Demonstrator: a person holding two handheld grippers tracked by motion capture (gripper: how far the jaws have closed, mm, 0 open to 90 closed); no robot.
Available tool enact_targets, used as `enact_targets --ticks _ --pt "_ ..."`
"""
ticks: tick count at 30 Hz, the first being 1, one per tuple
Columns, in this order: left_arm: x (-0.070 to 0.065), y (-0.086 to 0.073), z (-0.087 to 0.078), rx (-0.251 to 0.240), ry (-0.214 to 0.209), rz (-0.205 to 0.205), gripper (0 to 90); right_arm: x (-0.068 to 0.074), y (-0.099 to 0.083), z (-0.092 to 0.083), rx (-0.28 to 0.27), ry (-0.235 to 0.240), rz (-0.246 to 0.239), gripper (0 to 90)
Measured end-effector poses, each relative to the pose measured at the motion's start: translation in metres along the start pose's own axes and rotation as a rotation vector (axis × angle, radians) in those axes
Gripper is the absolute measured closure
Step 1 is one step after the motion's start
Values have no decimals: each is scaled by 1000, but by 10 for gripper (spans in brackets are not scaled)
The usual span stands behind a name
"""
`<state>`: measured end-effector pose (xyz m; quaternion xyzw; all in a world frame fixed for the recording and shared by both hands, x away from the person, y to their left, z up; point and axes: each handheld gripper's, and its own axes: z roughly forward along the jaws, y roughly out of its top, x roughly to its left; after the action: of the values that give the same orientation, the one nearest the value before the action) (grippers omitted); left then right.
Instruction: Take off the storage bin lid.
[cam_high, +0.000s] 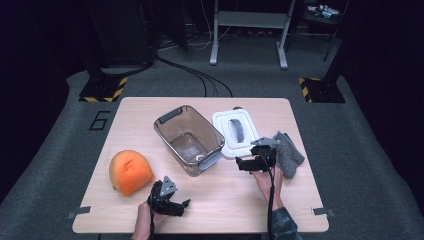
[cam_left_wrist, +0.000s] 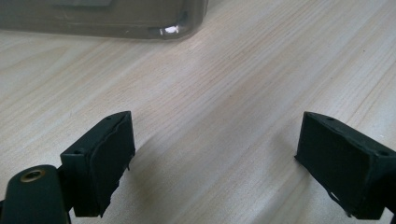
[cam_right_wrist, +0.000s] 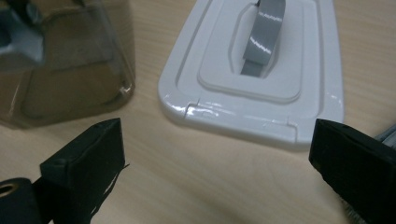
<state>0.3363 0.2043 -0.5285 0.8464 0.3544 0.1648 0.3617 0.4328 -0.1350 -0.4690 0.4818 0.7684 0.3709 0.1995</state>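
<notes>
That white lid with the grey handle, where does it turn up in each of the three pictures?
High view: the white lid lies flat right of centre, beside the clear bin.
Left gripper view: not in it.
Right gripper view: upper centre, just beyond the open jaws.
Shared landmark: the clear bin, at upper left in both gripper views.
</notes>
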Motion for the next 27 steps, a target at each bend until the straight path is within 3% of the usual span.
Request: enact_targets --ticks 2,6,12,22,27 --pt "0 -1 -1 -11 7 -9 111 2 -12 0 -1 25 18 22" --pt "2 -3 -7 -20 5 -25 111 6 -35 5 18 43 1 12" --pt "1 -5 -14 -27 -2 -31 111 13 -52 9 32 46 -21 15" --pt "3 -2 -34 -56 9 -33 111 15 -64 12 47 37 -63 13" --pt "9 -1 -48 -78 23 -53 111 13 -64 13 61 37 -44 15"
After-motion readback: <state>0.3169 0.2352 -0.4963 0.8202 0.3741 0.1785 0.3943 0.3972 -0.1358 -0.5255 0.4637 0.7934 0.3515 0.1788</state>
